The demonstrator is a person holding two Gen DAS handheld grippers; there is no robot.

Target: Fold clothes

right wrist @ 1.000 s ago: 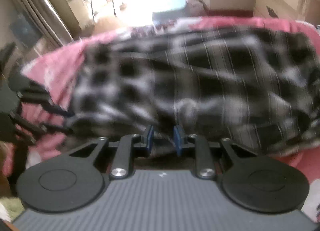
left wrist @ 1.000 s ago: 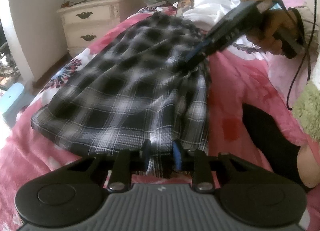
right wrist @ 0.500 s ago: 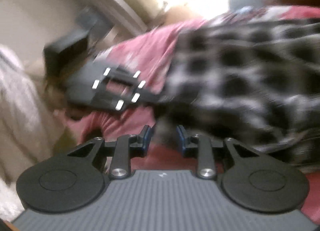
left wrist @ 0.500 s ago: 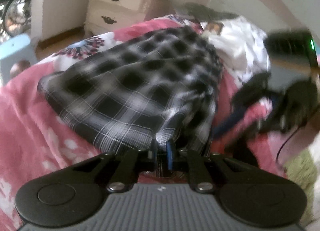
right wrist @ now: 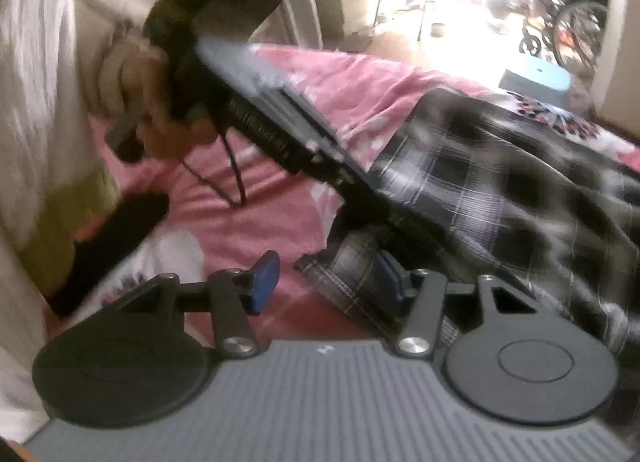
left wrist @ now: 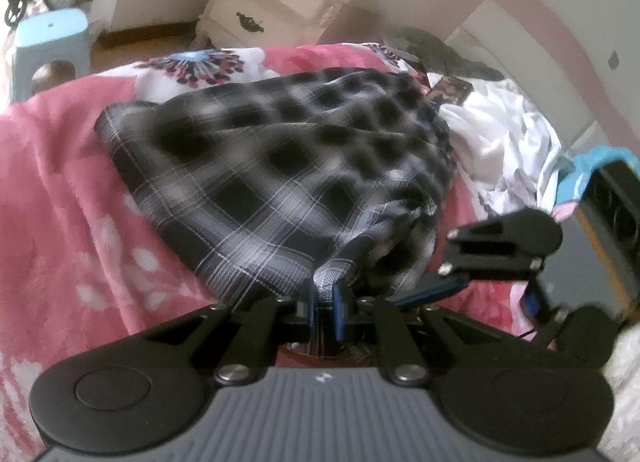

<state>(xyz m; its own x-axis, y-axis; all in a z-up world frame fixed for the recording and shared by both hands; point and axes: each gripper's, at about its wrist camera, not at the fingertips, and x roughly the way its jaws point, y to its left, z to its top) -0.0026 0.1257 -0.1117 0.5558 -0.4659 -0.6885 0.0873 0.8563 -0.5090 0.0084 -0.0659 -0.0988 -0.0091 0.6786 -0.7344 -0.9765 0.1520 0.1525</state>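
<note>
A black-and-white plaid garment (left wrist: 280, 166) lies spread on the pink bed cover (left wrist: 60, 202). My left gripper (left wrist: 324, 302) is shut on a bunched corner of it at the near edge. Just to its right in the left wrist view is my right gripper (left wrist: 484, 294). In the right wrist view the right gripper (right wrist: 326, 282) has its jaws opening. A corner of the plaid garment (right wrist: 500, 182) lies between the blue pads, against the right one, and is not pinched. A hand (right wrist: 136, 102) holds the left tool, which reaches down into the cloth.
A white nightstand (left wrist: 272, 2) and a blue stool (left wrist: 48, 38) stand beyond the bed. White clothes (left wrist: 504, 142) are piled at the head of the bed, right of the plaid. A black item (right wrist: 116, 230) lies by the person's side. A bicycle (right wrist: 568, 30) stands in the bright doorway.
My left gripper shut on the plaid corner and rolled. My right gripper swung from the far side of the garment to beside the left one, and its jaws spread apart.
</note>
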